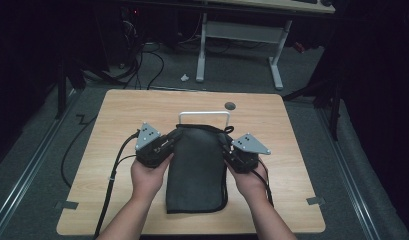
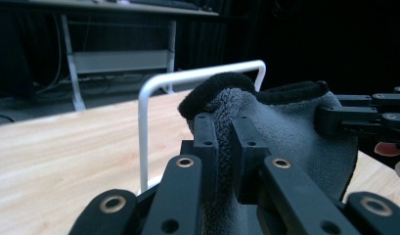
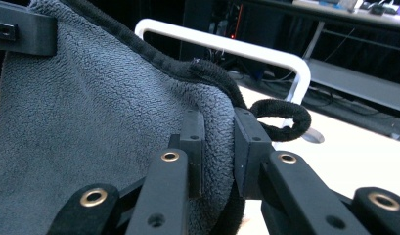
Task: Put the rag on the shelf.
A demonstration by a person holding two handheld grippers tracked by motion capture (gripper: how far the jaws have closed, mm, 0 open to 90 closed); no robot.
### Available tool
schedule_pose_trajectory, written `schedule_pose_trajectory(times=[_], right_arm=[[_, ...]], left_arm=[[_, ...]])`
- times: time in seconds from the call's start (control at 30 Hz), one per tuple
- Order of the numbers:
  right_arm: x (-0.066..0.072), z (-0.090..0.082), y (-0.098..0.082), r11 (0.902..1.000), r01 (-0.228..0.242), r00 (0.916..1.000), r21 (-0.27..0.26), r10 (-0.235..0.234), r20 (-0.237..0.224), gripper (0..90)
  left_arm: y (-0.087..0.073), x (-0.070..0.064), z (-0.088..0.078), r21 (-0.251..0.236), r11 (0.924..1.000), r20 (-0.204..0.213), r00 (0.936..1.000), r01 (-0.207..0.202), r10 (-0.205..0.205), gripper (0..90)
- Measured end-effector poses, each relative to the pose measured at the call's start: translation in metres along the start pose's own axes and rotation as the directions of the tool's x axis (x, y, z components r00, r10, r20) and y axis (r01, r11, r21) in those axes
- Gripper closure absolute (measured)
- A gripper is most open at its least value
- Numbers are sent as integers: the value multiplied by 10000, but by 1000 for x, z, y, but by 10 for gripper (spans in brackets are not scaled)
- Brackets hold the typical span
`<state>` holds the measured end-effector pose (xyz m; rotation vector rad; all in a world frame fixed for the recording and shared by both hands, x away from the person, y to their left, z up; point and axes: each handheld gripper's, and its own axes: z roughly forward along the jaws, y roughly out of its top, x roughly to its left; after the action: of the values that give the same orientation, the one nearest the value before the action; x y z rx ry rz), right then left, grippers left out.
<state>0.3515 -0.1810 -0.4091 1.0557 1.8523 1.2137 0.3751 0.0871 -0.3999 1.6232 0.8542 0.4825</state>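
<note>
The high view looks forward and down from above the person's side of the table (image 1: 117, 115). Each gripper view sits just behind its own jaws, looking along them at close range. All three share the grey towel (image 1: 196, 165) and white rack (image 1: 204, 114) beyond the jaws.

No readable txt, labels or nos. anywhere.
</note>
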Motion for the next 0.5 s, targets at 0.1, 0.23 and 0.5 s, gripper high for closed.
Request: schedule_pose_trajectory(times=[0.1, 0.23, 0.5], right_arm=[[-1, -1, 8, 9998, 2, 10000, -183, -2, 8, 778], [-2, -3, 17, 9992, -18, 10000, -402, 19, 29, 779], [-7, -7, 36, 9967, -140, 9999, -797, 146, 69, 778]], left_arm=[[7, 1, -1, -177, 9998, -16, 10000, -48, 48, 830], [16, 1, -3, -366, 9993, -28, 9999, -125, 124, 831], [36, 0, -6, -711, 9969, 9, 9995, -328, 329, 832]])
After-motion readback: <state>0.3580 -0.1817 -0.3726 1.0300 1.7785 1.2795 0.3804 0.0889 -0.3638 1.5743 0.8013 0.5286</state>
